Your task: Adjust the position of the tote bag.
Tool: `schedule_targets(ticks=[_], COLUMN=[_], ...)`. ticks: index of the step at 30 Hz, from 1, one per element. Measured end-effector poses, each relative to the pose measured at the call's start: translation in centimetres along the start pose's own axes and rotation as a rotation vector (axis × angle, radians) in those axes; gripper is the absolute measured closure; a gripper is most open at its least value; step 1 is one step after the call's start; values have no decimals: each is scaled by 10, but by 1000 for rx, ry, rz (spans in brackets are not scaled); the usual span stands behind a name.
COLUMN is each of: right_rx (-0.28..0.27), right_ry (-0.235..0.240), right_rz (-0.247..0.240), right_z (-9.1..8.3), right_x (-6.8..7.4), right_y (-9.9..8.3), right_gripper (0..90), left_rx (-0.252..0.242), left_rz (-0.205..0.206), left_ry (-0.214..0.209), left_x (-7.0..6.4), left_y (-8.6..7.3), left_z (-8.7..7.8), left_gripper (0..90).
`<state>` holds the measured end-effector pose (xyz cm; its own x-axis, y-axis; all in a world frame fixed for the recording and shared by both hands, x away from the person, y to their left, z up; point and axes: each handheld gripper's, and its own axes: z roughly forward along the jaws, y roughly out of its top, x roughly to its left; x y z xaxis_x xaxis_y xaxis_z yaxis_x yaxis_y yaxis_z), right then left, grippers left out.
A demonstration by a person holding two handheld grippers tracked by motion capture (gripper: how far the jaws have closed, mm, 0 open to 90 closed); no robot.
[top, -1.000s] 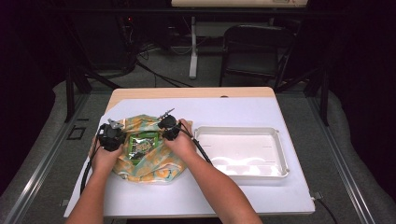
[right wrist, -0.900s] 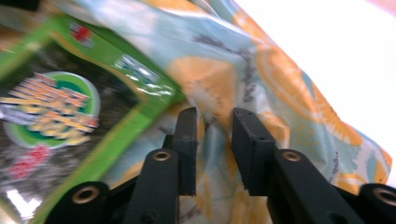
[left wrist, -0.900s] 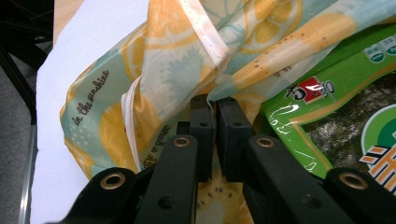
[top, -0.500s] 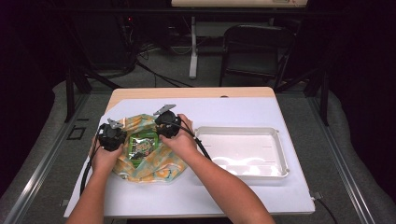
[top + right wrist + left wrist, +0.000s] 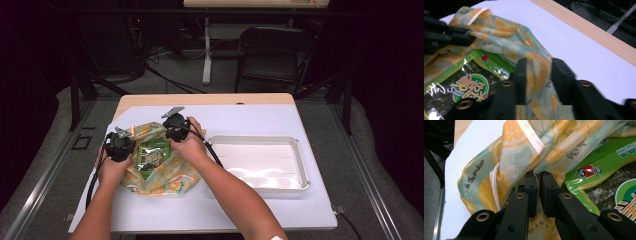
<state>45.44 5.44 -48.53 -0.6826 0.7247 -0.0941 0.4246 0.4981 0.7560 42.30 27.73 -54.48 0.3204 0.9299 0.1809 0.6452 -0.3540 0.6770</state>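
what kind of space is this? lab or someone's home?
Most likely a lab recording station, not a home: a white-topped table ringed by dark framing, cables on the floor, an office chair behind, and cabled tongs in both hands.

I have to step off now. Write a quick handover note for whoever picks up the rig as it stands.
Left gripper: shut on the lemon-print bag's rim at its left side.
Right gripper: jaws astride a fold of the bag's far edge, a gap showing; not clearly clamped.
Green snack packet: lies in the bag's mouth, mostly exposed.
White tray: right of the bag, nothing in it.
Left, probably: whatever is planned for the packet; neither gripper holds it.
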Motion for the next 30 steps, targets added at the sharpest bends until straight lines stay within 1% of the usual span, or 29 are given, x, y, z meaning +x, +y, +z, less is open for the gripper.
schedule_targets(ticks=[1,2,3,6,10,11,12,13,14,15,16,17,20,22,23,26,30], right_rx=[24,34,62,83,111,121,120,132,128,146,155,152,169,187,203,205,215], right_ry=[20,30,37,49,55,56,52,47,45,46,45,41,32,24,20,19,13], right_rz=[-4,-4,-17,-13,8,7,24,26,34,33,45,55,64,71,66,86,92], right_z=[2,4,7,13,20,23,25,27,29,31,33,34,40,42,44,47,49], right_x=[2,3,4,6,5,3,3,2,2,0,-1,0,-3,-4,-6,-8,-9], right_y=[-1,-2,-5,-11,-17,-19,-21,-22,-24,-24,-25,-26,-28,-29,-30,-32,-33], right_gripper=[799,828,858,895,900,900,900,900,900,900,900,900,900,900,900,900,900], left_rx=[0,3,4,3,2,2,6,1,0,6,6,4,-1,-5,-7,-3,5], left_rz=[2,5,6,7,4,5,5,3,2,1,2,-2,-6,-10,-15,-12,-10], left_ry=[-1,2,2,4,12,12,15,16,15,13,15,14,18,13,11,6,4], left_x=[0,0,0,0,0,1,1,1,2,2,3,3,4,4,5,5,5], left_y=[0,0,0,0,0,0,-1,-1,-1,0,0,0,0,0,0,-1,-1], left_z=[0,1,1,1,3,4,4,5,6,6,6,7,7,8,8,8,8], left_gripper=[840,839,838,835,835,835,835,836,836,836,837,836,836,836,836,838,847])
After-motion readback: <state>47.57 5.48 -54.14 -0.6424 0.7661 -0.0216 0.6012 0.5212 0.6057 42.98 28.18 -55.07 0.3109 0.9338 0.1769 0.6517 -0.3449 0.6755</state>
